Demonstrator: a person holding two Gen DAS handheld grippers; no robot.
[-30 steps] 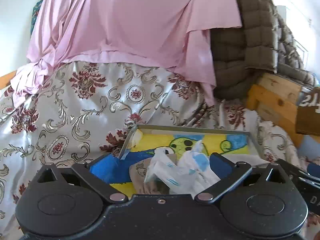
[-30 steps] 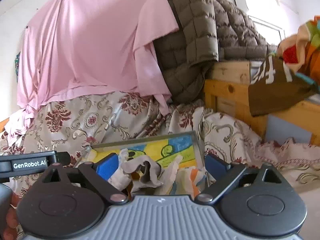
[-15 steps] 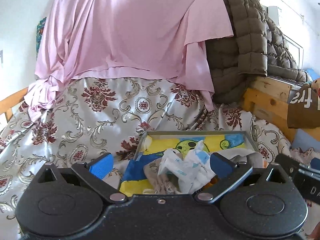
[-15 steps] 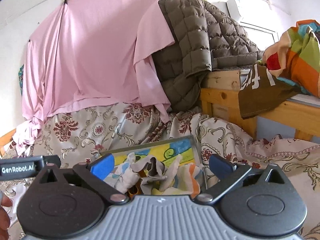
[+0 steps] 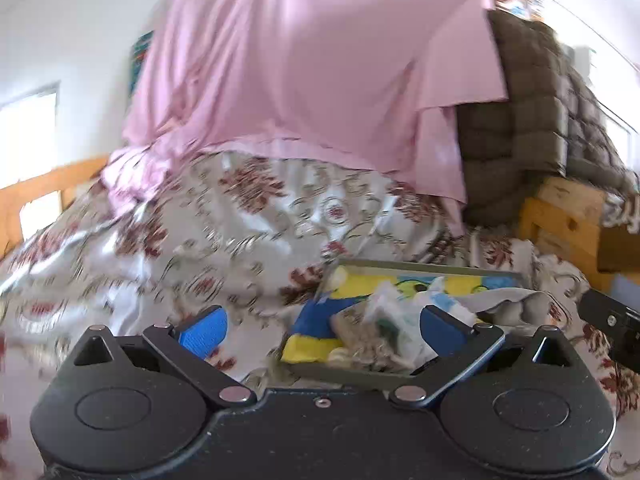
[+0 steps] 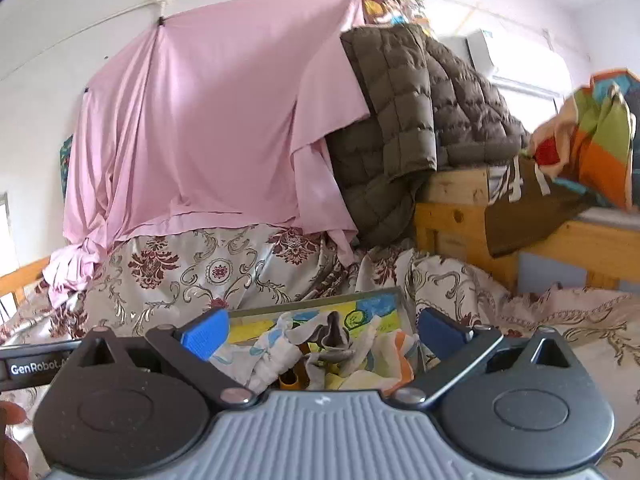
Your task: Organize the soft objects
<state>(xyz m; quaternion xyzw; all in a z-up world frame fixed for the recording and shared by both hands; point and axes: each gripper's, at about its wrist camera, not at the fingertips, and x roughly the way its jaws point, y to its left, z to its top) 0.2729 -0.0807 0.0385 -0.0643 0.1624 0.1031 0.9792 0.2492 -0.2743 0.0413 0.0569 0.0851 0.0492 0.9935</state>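
Left claw (image 5: pixel 322 326) and right claw (image 6: pixel 324 332) are both spread wide and hold nothing. The soft cloth pile (image 6: pixel 320 350) lies in the tray (image 6: pixel 320 306) on the bedspread (image 6: pixel 224 270). Step in hand: choosing a piece; next move calls for closing on one cloth only

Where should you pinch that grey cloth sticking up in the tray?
Probably pinch the grey cloth at its raised peak, from above with the right hand-held gripper: that fold stands above the other cloths in the tray, so fingers can close on both sides.
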